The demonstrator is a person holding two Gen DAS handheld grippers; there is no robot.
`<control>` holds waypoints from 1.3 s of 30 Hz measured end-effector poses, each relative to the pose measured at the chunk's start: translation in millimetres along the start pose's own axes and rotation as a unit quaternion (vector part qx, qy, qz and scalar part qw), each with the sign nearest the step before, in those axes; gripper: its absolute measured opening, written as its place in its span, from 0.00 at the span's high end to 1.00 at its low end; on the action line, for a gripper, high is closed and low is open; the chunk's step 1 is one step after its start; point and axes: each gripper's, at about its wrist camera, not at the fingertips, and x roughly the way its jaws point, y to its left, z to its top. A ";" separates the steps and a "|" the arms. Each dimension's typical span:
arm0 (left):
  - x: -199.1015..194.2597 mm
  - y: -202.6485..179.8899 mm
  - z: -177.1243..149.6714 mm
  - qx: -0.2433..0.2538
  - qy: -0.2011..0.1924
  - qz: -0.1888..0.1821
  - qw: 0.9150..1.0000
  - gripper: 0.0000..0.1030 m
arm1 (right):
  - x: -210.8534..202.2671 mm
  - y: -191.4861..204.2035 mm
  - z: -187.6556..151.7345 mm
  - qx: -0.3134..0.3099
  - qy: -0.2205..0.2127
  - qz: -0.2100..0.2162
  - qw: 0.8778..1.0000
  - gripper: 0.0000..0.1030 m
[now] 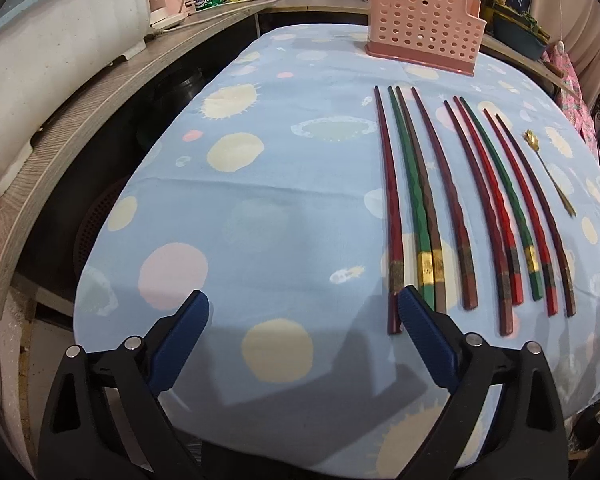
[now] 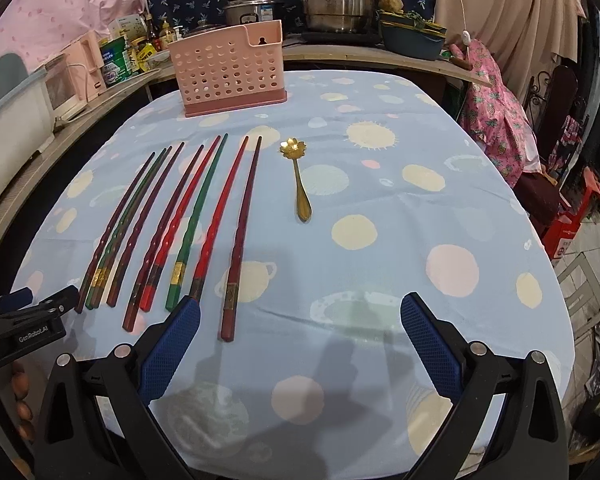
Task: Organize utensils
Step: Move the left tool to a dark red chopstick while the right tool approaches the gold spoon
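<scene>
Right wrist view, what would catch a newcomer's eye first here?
The row of chopsticks, red, green and dark brown, lying side by side on the blue spotted tablecloth. Just right of them lies a gold flower-shaped spoon, bowl pointing away. Behind them at the far edge stands a pink perforated holder, and both hand-held grippers are open over the near edge.

Nine chopsticks (image 2: 172, 224), red/green/maroon, flat in row, tips toward 12. Gold flower spoon (image 2: 298, 178) just right. Pink holder (image 2: 230, 70) upright at 12.
</scene>
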 end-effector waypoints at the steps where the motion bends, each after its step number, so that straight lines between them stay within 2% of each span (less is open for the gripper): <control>1: 1.3 -1.2 1.6 0.001 0.000 -0.002 1.000 0.12 | 2.4 0.1 2.6 -0.002 -0.001 0.000 1.000 0.07; 6: 10.1 -8.1 8.8 0.009 0.005 -0.013 1.000 0.18 | 15.8 5.0 17.4 -0.010 -0.007 0.003 1.000 0.10; 10: 13.8 -9.5 12.0 0.007 0.006 -0.021 1.000 0.23 | 29.6 7.8 29.2 -0.016 -0.005 0.006 1.000 0.20; 12: 13.7 -8.6 14.1 0.004 0.007 -0.027 1.000 0.30 | 37.0 7.8 36.3 -0.015 -0.004 0.010 1.000 0.25; 14: 12.5 -8.5 15.7 0.003 0.007 -0.029 1.000 0.43 | 42.8 7.3 43.0 -0.014 -0.006 0.012 1.000 0.31; 15: 12.3 -8.8 16.6 0.004 0.007 -0.031 1.000 0.47 | 46.2 6.6 46.5 -0.014 -0.006 0.013 1.000 0.32; 17: 11.8 -9.6 19.2 0.004 0.008 -0.036 0.999 0.62 | 53.8 5.7 52.6 -0.011 -0.004 0.017 1.000 0.39; 20: 12.0 -10.7 22.4 0.003 0.012 -0.043 0.999 0.78 | 66.0 4.4 59.7 -0.010 0.001 0.018 1.000 0.49; 22: 12.8 -11.8 24.2 0.003 0.014 -0.045 0.999 0.85 | 73.8 2.5 62.3 -0.010 0.005 0.016 1.000 0.54; 26: 14.7 -14.2 26.9 0.005 0.016 -0.044 0.999 0.86 | 89.6 -2.0 64.8 -0.004 0.022 0.017 1.000 0.70; 33: 15.7 -16.8 28.1 0.009 0.018 -0.039 0.999 0.86 | 91.4 -3.4 64.9 -0.003 0.020 0.018 1.000 0.77; 39: 15.9 -17.7 27.9 0.011 0.017 -0.037 0.999 0.86 | 91.4 -3.9 65.2 -0.005 0.021 0.017 1.000 0.90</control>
